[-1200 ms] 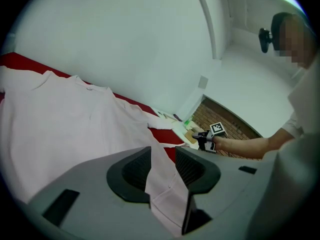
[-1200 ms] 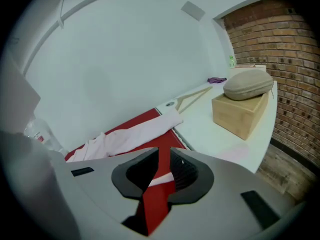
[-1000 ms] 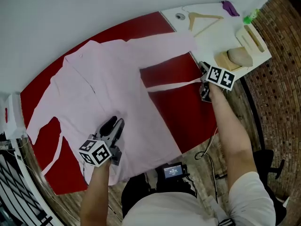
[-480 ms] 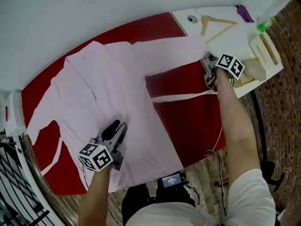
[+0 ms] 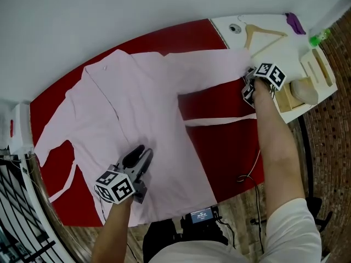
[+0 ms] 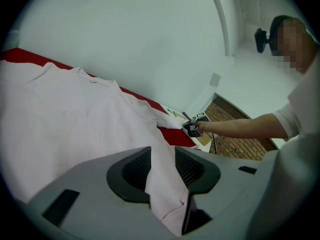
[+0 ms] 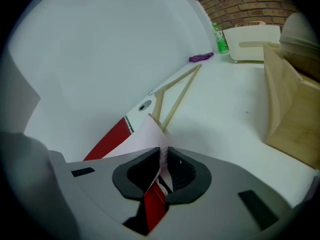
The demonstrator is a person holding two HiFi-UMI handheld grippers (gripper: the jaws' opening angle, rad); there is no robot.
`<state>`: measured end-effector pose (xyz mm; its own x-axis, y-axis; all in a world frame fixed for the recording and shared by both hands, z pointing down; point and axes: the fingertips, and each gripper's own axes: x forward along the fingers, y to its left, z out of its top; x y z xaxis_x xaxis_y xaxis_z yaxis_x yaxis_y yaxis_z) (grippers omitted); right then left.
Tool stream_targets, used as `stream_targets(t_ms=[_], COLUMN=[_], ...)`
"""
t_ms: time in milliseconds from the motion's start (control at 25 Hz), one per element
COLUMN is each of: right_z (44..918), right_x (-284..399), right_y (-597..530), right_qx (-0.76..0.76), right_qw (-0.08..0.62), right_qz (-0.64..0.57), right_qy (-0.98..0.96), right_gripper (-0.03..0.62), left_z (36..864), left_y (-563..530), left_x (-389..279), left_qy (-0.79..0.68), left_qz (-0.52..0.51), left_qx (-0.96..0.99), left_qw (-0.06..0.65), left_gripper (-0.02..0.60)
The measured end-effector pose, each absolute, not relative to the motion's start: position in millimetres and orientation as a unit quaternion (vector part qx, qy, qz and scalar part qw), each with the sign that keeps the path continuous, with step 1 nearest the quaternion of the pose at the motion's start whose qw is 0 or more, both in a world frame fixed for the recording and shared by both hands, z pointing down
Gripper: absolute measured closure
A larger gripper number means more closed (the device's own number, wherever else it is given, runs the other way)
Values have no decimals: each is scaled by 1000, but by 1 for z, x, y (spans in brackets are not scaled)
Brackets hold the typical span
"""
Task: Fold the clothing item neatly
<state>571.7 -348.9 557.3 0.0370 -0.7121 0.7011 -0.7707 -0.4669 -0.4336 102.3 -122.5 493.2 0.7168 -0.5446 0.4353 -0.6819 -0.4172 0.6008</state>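
Two grips set for the sleeve fold: left gripper [image 5: 140, 156] clamps near hem of shirt [image 5: 137, 100] spread on red table [image 5: 222, 144], right gripper [image 5: 248, 82], jaws just closing in, pinches far-right sleeve [image 5: 211, 66]; next, probably carry it left over body.

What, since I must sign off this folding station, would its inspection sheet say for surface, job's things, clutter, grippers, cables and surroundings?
Surface: red tabletop; white side table at its right end.
Job's things: pale pink long-sleeved garment spread flat, one sleeve reaching the side table.
Clutter: wooden hanger, purple object, green bottle, wooden rack, all on the side table.
Grippers: left gripper shut on the garment's edge; right gripper, jaws just closing, pinches the sleeve end.
Cables: thin cable hanging below the near edge.
Surroundings: white wall, brickwork, black metal rack.
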Motion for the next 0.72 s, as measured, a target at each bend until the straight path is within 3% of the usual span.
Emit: stream_targets(t_ms=[120, 320, 720], right_z=[551, 521, 470], right_x=[565, 530, 385], right_y=[-349, -359, -367], right_qx=[720, 692, 558], right_qw=[46, 117, 258], right_qz=[439, 341, 132], right_qy=[-536, -626, -777], right_gripper=[564, 569, 570], left_z=[490, 480, 451], left_y=[-127, -141, -182], left_x=[101, 103, 122], left_qy=[-368, -363, -323], left_qz=[78, 52, 6], left_qx=[837, 838, 845], left_qw=[398, 404, 426], left_gripper=[430, 430, 430])
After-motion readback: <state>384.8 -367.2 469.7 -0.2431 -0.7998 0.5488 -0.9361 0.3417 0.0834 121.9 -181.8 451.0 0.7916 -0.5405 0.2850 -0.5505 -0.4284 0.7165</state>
